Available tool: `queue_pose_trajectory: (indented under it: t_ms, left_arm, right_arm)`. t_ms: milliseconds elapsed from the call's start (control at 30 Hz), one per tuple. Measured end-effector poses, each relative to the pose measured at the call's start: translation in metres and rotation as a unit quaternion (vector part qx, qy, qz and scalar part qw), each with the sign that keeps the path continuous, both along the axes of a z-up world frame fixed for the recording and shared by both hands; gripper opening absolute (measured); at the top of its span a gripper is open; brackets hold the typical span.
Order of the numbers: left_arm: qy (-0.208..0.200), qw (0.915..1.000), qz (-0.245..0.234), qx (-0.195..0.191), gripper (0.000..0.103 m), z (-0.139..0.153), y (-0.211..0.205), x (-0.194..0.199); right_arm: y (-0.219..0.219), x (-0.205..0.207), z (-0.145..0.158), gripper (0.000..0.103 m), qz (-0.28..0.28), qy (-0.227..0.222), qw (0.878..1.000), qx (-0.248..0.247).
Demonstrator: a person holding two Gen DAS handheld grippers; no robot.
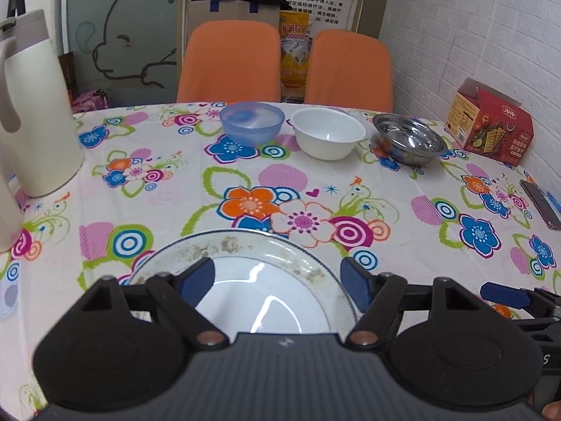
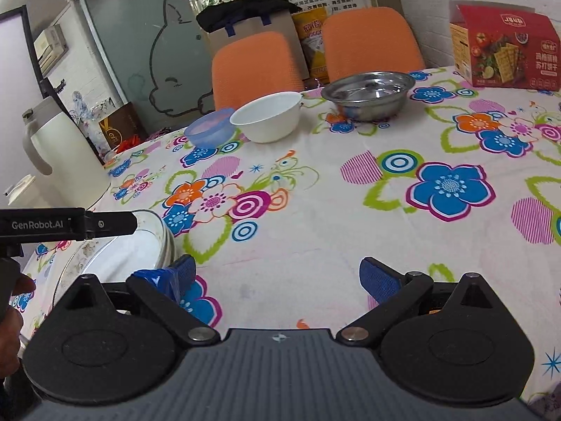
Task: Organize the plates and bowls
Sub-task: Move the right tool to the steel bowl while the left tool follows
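The plates (image 1: pixel 245 273) sat stacked under the left gripper (image 1: pixel 277 280), whose jaws gaped wide; beyond them three bowls (image 1: pixel 328 133) stood unnested. The right gripper (image 2: pixel 277 277) was spread and empty too.

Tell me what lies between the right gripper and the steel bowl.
Only bare flowered tablecloth lies between the right gripper, jaws open, and the steel bowl; the right wrist view shows it.

Low wrist views, perhaps sharing bowls (image 1: pixel 328 133).
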State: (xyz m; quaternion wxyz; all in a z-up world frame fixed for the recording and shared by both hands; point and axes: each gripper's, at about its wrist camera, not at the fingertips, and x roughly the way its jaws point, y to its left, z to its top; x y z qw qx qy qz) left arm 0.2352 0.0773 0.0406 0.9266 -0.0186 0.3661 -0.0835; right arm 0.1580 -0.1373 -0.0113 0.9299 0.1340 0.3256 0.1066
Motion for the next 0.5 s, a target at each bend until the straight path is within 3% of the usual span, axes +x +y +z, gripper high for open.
queue_pose_trajectory:
  t_ms: [267, 367, 500]
  left_arm:
    - [0.009, 0.9995, -0.027, 0.012, 0.071, -0.001, -0.048, 0.016]
    - [0.021, 0.9988, -0.043, 0.000, 0.071, -0.008, -0.066, 0.023]
    - [0.032, 0.9969, -0.071, -0.007, 0.071, -0.018, -0.085, 0.030]
  right_arm:
    - [-0.043, 0.012, -0.003, 0.088, -0.003, 0.003, 1.000, 0.006]
    - [-0.067, 0.041, 0.012, 0.088, -0.001, -0.009, 0.999, -0.035]
    - [-0.094, 0.112, 0.046, 0.088, -0.032, -0.025, 0.993, -0.109]
